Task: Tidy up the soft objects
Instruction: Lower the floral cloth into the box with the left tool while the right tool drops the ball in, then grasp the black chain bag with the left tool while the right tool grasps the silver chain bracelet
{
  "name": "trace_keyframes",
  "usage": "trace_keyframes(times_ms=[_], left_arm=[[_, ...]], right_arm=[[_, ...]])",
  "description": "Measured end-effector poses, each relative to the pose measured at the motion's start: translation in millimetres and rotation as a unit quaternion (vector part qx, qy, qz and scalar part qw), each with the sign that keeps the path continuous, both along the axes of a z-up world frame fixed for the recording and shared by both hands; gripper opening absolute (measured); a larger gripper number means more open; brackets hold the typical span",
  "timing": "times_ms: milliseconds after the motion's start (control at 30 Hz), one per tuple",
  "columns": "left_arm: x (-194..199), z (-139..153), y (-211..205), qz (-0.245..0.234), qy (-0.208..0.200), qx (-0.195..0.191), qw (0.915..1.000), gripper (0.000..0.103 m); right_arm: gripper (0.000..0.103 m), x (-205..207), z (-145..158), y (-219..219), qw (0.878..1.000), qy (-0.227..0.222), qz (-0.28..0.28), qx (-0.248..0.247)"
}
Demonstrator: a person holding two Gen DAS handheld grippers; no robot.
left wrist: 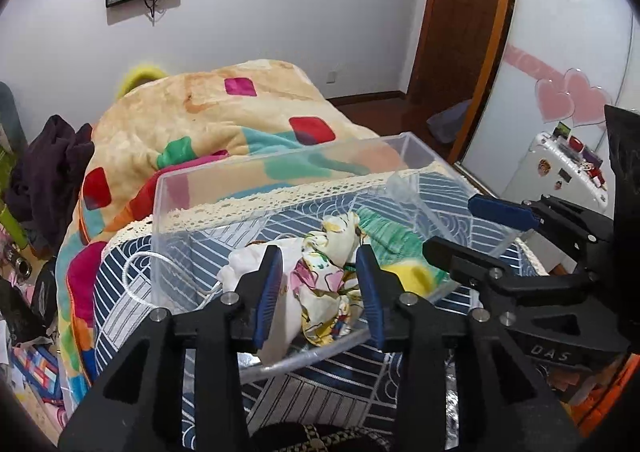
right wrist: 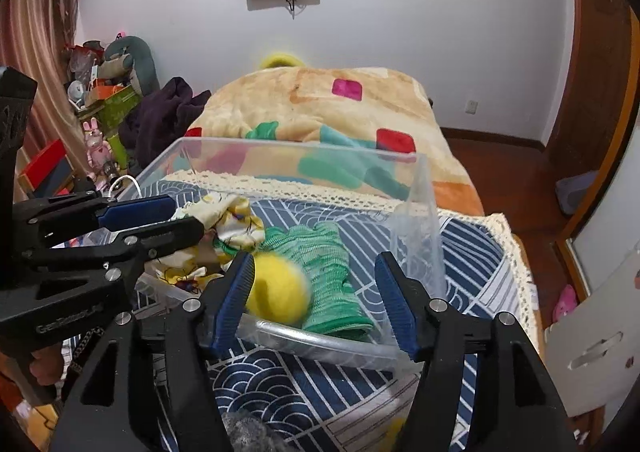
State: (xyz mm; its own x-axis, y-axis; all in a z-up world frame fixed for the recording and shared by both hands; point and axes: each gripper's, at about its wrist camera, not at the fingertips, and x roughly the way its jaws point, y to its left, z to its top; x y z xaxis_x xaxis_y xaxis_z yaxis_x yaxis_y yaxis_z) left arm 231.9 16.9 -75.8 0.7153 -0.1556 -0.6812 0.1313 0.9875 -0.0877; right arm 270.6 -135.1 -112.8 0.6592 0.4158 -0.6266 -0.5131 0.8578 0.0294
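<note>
A clear plastic bin [left wrist: 280, 167] [right wrist: 304, 149] stands on the bed. Inside lie a floral cloth [left wrist: 328, 276] [right wrist: 232, 219], a white cloth [left wrist: 248, 268], a green knit piece [right wrist: 332, 272] [left wrist: 384, 228] and a fuzzy yellow ball [right wrist: 276, 288] [left wrist: 412, 276]. My left gripper [left wrist: 320, 288] is open over the bin's near rim, its fingers either side of the floral cloth, not clamping it. My right gripper [right wrist: 316, 300] is open above the near rim, the yellow ball blurred just beyond its left pad [right wrist: 236, 292]. Each gripper shows in the other's view: the right one [left wrist: 480, 228], the left one [right wrist: 160, 219].
The bin rests on a blue and white patterned cover [right wrist: 320, 392] with a lace edge. A colourful blanket [left wrist: 208, 119] is heaped behind. A white cord [left wrist: 140, 272] lies left of the bin. Cluttered shelves [right wrist: 100, 103] stand to the left, a wooden door [left wrist: 460, 11] to the right.
</note>
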Motion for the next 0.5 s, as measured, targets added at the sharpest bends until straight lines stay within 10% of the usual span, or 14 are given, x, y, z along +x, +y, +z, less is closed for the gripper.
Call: trace_keyframes(times_ms=[500], left_arm=[[-74,26,10,0.023,-0.053,0.007,0.9983,0.076]], right_arm=[[0.076,-40,31,-19,0.997,-0.051,0.014,0.052]])
